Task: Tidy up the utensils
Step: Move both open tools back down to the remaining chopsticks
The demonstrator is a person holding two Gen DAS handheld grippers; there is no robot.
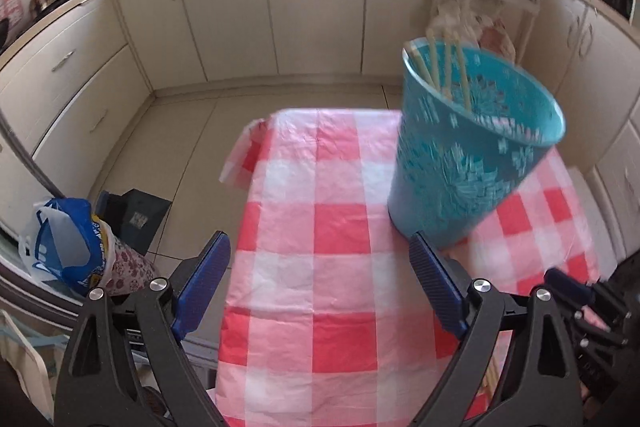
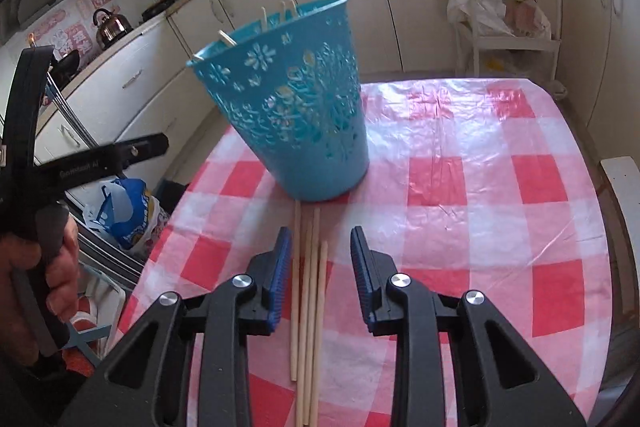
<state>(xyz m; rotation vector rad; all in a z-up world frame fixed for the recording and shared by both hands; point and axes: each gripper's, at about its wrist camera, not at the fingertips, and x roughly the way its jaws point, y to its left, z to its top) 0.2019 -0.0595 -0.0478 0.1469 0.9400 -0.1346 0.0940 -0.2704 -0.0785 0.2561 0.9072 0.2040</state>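
Note:
A teal openwork basket [image 1: 472, 147] stands on the red-and-white checked tablecloth [image 1: 320, 227]; it also shows in the right wrist view [image 2: 296, 107]. Several wooden chopsticks [image 1: 440, 67] stick up inside it. More wooden chopsticks [image 2: 308, 307] lie in a bundle on the cloth in front of the basket. My right gripper [image 2: 320, 239] is open, low over the bundle, with a finger on each side. My left gripper [image 1: 320, 243] is open wide and empty, left of the basket over the cloth's left edge.
White kitchen cabinets [image 1: 240, 7] run along the back. A white rack with bags [image 2: 504, 7] stands behind the table. A blue-and-white bag [image 1: 64, 239] sits on the floor at left. A kettle [image 2: 110, 23] is on the counter.

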